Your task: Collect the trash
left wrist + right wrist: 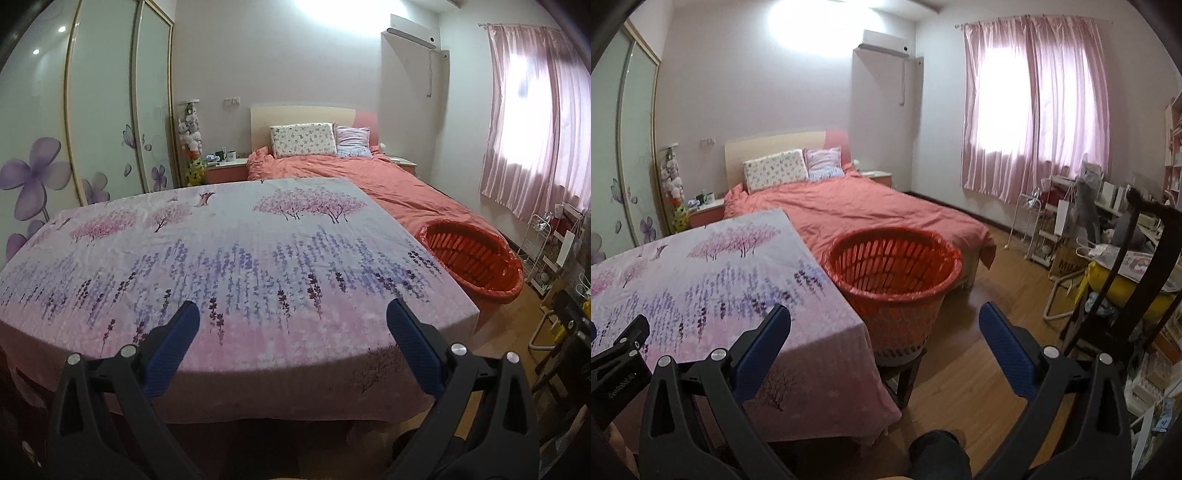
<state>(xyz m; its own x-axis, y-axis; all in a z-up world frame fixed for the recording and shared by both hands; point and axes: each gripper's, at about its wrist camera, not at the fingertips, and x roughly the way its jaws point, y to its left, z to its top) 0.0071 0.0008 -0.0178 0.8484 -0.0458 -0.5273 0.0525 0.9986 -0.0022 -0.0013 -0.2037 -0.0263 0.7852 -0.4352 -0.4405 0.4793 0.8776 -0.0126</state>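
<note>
An orange slatted basket (894, 266) stands on a dark stool just right of a table covered by a pink and purple floral cloth (701, 273). It also shows in the left wrist view (472, 258) at the table's far right corner. I see no trash on the cloth (221, 251). My left gripper (293, 314) is open and empty over the table's near edge. My right gripper (884, 317) is open and empty, in front of the basket. The left gripper's body shows at the lower left of the right wrist view (617, 354).
A bed with a coral cover (857, 210) lies behind the table and basket. A wardrobe with flower doors (99, 122) is on the left. A cluttered chair and racks (1115, 266) stand on the right by the pink curtain (1034, 110). Wooden floor (982, 332) lies between them.
</note>
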